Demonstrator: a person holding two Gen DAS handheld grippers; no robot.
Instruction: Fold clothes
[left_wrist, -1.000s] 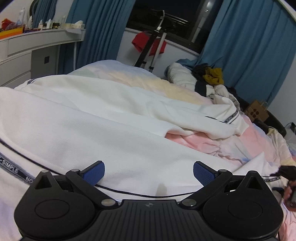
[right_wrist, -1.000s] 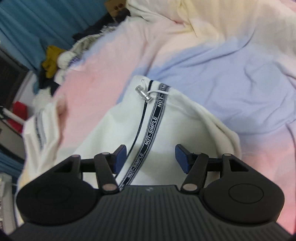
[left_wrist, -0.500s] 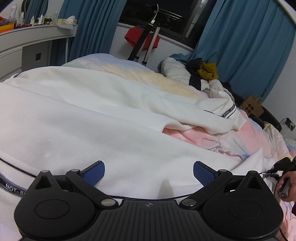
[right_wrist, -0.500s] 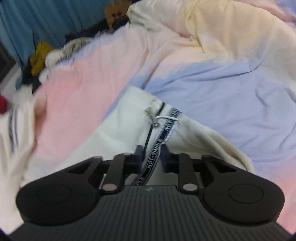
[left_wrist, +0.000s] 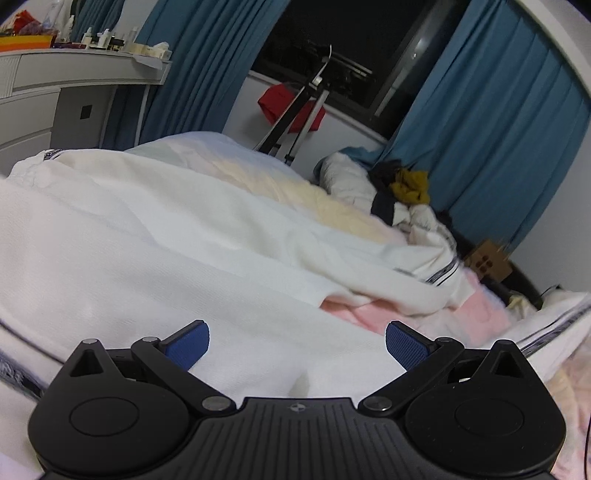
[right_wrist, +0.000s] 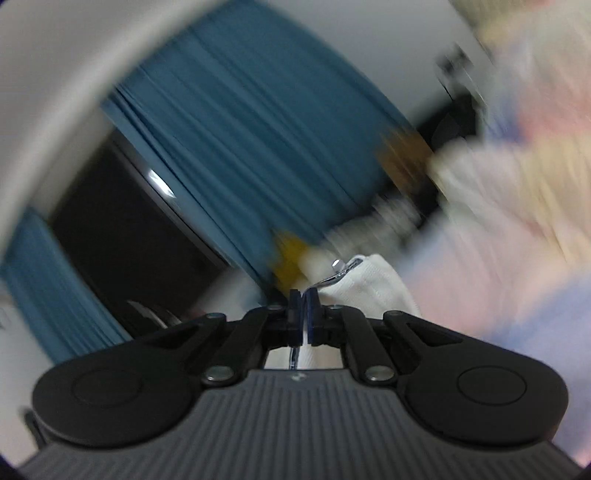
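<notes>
A white garment with a black lettered trim band (left_wrist: 166, 258) lies spread across the bed. My left gripper (left_wrist: 297, 345) hovers just over it, jaws wide apart, nothing between them. In the right wrist view my right gripper (right_wrist: 303, 306) is shut on the garment's white hem corner (right_wrist: 373, 284), where the trim band and a metal cord tip (right_wrist: 338, 271) stick out past the pads. That corner is lifted off the bed and the view is blurred. At the right edge of the left wrist view the lifted hem (left_wrist: 554, 325) shows.
The pastel pink, yellow and blue bedsheet (left_wrist: 472, 306) lies under the garment. A heap of other clothes (left_wrist: 399, 192) sits at the far end. Blue curtains (left_wrist: 498, 122), a tripod (left_wrist: 295, 110), a white desk (left_wrist: 55, 85) and a cardboard box (left_wrist: 487, 258) surround the bed.
My right gripper closed on the hem by the trim band and cord, then swung up from the bed to face the curtains. The left gripper shifted only slightly and stayed open.
</notes>
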